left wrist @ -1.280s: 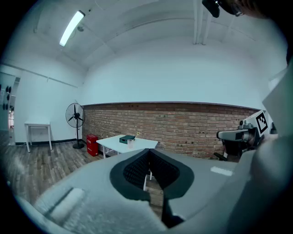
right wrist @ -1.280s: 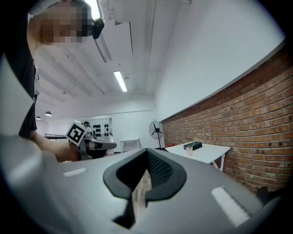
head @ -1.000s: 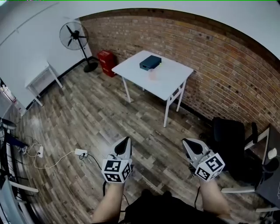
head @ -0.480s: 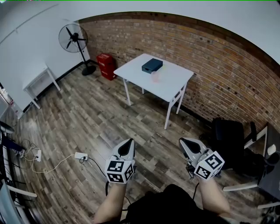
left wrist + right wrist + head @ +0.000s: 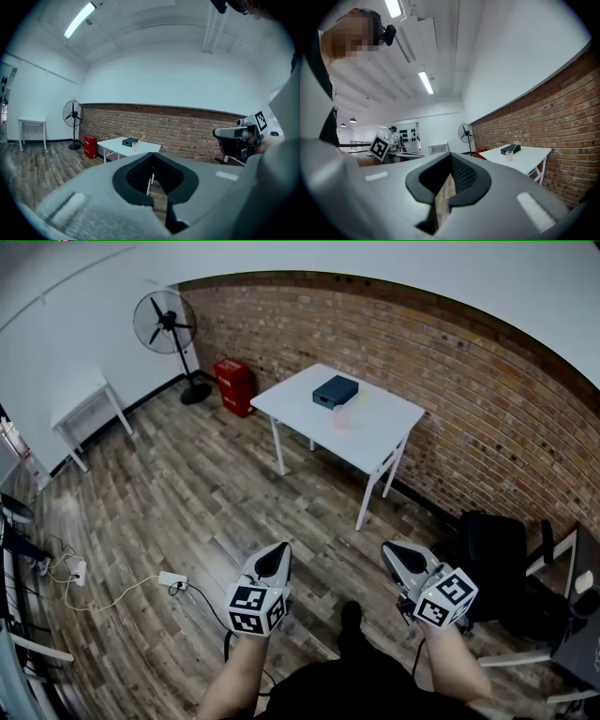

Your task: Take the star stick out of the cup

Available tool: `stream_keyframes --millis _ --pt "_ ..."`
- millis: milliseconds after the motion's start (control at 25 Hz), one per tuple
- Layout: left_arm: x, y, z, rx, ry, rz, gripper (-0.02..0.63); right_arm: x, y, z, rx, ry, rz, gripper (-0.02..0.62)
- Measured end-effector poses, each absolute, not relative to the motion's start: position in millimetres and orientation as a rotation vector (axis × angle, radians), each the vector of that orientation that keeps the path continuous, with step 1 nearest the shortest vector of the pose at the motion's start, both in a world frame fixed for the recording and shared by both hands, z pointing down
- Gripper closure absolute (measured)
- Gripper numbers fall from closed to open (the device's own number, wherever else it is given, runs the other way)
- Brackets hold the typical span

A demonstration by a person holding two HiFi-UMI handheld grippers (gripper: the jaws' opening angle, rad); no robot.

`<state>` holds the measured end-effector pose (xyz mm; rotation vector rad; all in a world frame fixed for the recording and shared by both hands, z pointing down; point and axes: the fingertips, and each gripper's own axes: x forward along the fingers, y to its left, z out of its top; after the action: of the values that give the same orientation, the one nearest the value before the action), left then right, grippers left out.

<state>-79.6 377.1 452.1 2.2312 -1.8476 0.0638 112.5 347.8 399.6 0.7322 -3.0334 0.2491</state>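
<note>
starting at the left, a socket block (image 5: 171,577) with its cable lies on the wooden floor (image 5: 187,484) near the person's left side, and a foot catching it on the walk across looks like the first hazard; the fan (image 5: 167,322) and red box (image 5: 234,385) stand by the far wall, well out of the way. the left claw (image 5: 280,548) is clenched with nothing in it, held out in front of the body, far short of anything to grasp. the task's things are well apart from both claws: the cup (image 5: 341,418) stands on the white table (image 5: 384,437) by the brick wall, just beside a dark box (image 5: 336,390), and the star stick (image 5: 514,148) pokes out of it at a lean, seen only as a thin pale line in the right gripper view. the right claw (image 5: 387,548) is likewise clenched and empty, so either one must be released before it reaches the stick; arriving clenched would knock the cup over or shove it into the box. the stick is thin and the cup probably light, so a pull at an angle could drag the cup along or tip it unless the other claw steadies it. at the right, the black chair (image 5: 492,545) sits near the table's corner and could snag an elbow
</note>
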Motion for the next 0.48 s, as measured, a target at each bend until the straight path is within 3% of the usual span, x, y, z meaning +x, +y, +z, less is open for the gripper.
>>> stream_keyframes --millis 480 --pt "-93 229 477 2.168 -1.844 0.107 0.6 102 190 444 0.723 -2.999 0.43 0.595"
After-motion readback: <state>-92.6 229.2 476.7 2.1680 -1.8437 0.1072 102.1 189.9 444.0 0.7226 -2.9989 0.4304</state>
